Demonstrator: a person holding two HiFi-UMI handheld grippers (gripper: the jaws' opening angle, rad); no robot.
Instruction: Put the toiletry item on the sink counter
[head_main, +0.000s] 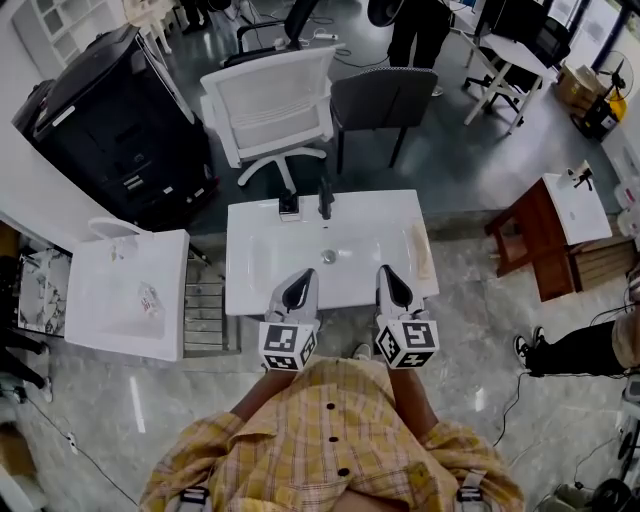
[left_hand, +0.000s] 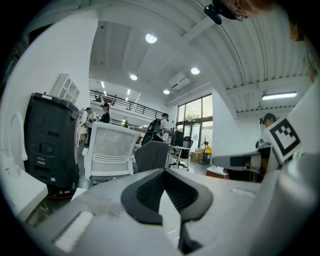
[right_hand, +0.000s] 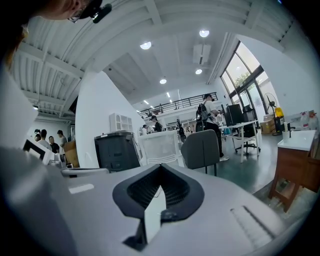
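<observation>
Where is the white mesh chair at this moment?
In the head view, the white mesh chair stands just behind the sink counter, left of the grey chair and right of the black machine.

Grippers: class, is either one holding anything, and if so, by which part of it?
Nothing is held. The left gripper and the right gripper each have jaws closed together, empty, over the white sink.

The sink tabletop (head_main: 250, 290) is plain white. The left hand-held gripper (head_main: 298, 287) and the right hand-held gripper (head_main: 392, 283) are pale grey with black pads (left_hand: 150, 191) and black-and-white square markers. The shirt (head_main: 330, 440) is yellow plaid, the floor (head_main: 470, 330) veined grey, the mesh chair (head_main: 272, 100) white.
</observation>
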